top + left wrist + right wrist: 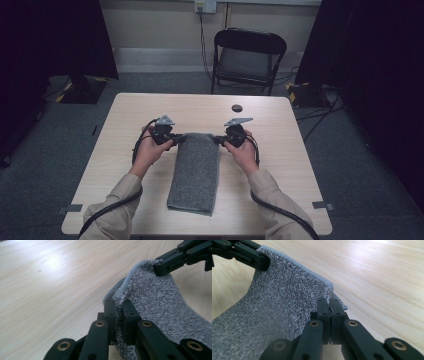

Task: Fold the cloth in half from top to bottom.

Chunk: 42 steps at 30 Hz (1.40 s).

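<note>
Two hand-held tools meet over a pale wooden worktop (125, 130), one in each of a person's hands. The left tool (172, 138) has its black jaws pressed together on one far corner of a grey towel (195, 170); in the left gripper view the jaws pinch the speckled fabric just below its pale stitched hem, at (119, 308). The right tool (220, 139) grips the other far corner the same way, its jaws closed on the cloth at (330, 305) in the right gripper view.

Between the tools, the towel's far edge is lifted off the worktop and sags slightly. From there the towel runs back toward the person as a long narrow strip, its near end lying flat on the worktop between the forearms. Each gripper view also shows the opposite tool farther off, clamped on the hem.

Beyond the right tool, a small dark round object (237, 108) sits on the worktop, well apart from the towel. Past the worktop's far edge stands a black folding chair (247, 57).
</note>
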Available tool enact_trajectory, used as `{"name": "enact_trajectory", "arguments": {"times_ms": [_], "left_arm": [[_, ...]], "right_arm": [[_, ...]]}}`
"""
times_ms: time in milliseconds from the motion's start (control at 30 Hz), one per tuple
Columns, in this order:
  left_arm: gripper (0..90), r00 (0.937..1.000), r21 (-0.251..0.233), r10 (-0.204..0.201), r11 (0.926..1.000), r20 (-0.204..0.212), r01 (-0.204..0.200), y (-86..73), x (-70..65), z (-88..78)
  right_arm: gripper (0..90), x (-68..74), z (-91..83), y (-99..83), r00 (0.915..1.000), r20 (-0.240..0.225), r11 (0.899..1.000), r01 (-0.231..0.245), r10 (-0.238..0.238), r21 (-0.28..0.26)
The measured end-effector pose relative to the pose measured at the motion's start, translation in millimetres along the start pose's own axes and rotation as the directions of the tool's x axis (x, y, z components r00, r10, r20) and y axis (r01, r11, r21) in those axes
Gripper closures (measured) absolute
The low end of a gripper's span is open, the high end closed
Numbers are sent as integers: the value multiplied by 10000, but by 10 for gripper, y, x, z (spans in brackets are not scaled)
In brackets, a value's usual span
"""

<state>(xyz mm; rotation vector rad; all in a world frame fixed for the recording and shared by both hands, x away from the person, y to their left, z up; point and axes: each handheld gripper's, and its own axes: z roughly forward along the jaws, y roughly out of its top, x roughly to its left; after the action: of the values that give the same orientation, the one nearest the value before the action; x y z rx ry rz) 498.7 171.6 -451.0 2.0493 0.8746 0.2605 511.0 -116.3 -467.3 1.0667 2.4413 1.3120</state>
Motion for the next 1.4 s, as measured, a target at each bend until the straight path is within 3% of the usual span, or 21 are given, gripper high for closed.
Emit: {"name": "enact_trajectory", "arguments": {"times_ms": [233, 367, 867, 1400], "left_arm": [[840, 10000, -380, -20, 9993, -9, 20, 176, -10, -79], [840, 9997, -407, 247, 9989, 82, -244, 203, -40, -138], [839, 9970, -236, 732, 9971, 269, -726, 69, -255, -341], [838, 9965, 22, 720, 9974, 421, -722, -87, -318, -364]], "right_arm": [[889, -25, -131, 132, 9997, 69, 9992, 225, -223, -339], [889, 3, -193, 157, 9991, 67, 9982, 431, -429, -416], [888, 258, -420, -15, 9942, -338, 9928, 999, -1023, -657], [886, 356, -458, -133, 9919, -433, 9909, 1161, -1192, -684]]}}
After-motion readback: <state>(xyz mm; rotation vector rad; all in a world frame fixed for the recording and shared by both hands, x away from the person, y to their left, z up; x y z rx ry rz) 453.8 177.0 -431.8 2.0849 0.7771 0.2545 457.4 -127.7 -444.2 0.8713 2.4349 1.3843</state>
